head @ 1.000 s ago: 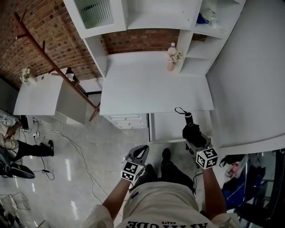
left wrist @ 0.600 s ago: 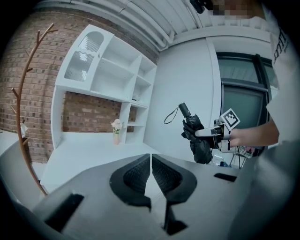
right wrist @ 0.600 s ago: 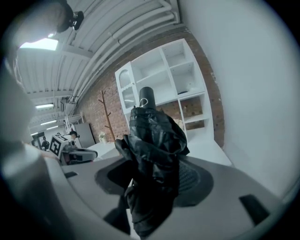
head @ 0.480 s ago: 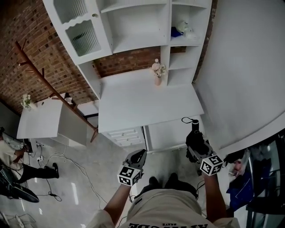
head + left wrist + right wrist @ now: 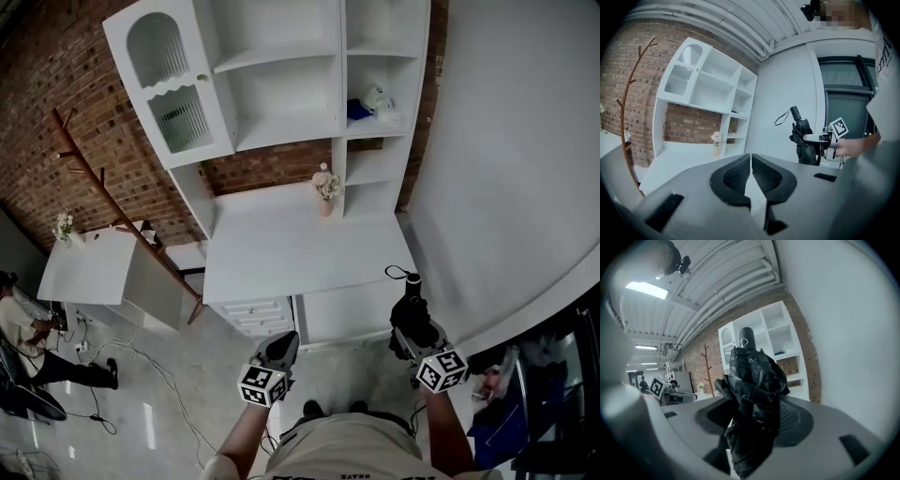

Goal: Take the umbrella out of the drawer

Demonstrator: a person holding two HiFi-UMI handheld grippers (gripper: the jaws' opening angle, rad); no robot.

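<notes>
A folded black umbrella (image 5: 411, 314) stands upright in my right gripper (image 5: 418, 330), which is shut on its bunched fabric. Its handle and wrist strap (image 5: 401, 274) point up toward the white desk (image 5: 300, 248). In the right gripper view the umbrella (image 5: 753, 399) fills the space between the jaws, with its handle tip at the top. My left gripper (image 5: 278, 350) is shut and holds nothing, low and to the left of the right one. From the left gripper view, the umbrella (image 5: 804, 140) hangs in the air to the right. White drawers (image 5: 251, 314) sit under the desk.
A flower vase (image 5: 325, 195) stands at the desk's back, under white shelving (image 5: 281, 84). A white wall (image 5: 506, 187) runs close along the right. A wooden coat rack (image 5: 108, 202) and a second white table (image 5: 89, 272) are at the left, with cables and a person (image 5: 19, 328) on the floor side.
Both grippers have drawn back from the desk and sit lower in the head view, which now takes in more of the shelving. The umbrella has stayed in the right gripper.
</notes>
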